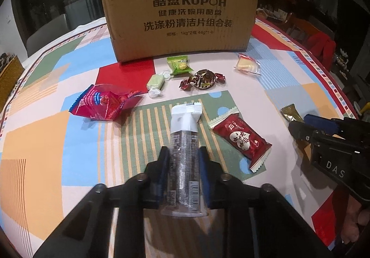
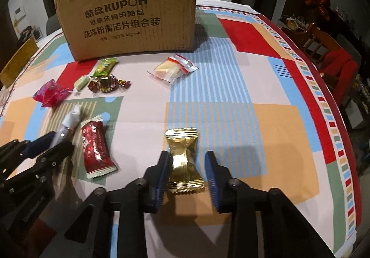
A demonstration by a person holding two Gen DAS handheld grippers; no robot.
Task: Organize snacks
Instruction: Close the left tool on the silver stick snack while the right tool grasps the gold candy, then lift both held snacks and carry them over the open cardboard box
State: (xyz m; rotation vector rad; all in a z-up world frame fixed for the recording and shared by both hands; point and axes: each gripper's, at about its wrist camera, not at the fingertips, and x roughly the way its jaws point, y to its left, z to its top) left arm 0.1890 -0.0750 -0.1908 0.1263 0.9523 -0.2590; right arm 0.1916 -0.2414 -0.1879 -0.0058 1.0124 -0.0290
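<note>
A: Where were we, L to R?

B: Far left, pink packet [image 1: 104,103] lay loose on the tablecloth [image 1: 46,142]; next the pale green candy [image 1: 156,82], green packet [image 1: 180,64] and brown foil candy [image 1: 203,79], all in front of the cardboard box [image 1: 180,15]; none of them touched.

A: And our left gripper [image 1: 183,151]?

B: We had it clamped on the clear stick pack [image 1: 185,119]; both pads pressed its sides approx. mid-length; the white end pointed at the box; whether the pack had left the cloth, we couldn't tell.

A: Right of that?

B: Red heart packet [image 1: 240,140] just beside the stick, flat, free; yellow-white packet [image 1: 247,64] further back, near the box's right corner.

A: Right gripper [image 2: 187,153]?

B: We had the jaws either side of the gold candy [image 2: 182,137], which lay on the cloth; one pad touched the wrapper, the other showed a gap; so not gripped yet, in our view.

A: So which step?

B: Pick-up, we reckoned; two snacks at once, the rest waiting.

A: Next move?

B: Prob. finish the squeeze on the gold one; lift both straight up so neither drags the red packet; then carry over the box wall, which stood tall, so we needed height first; the box's inside wasn't visible.
</note>
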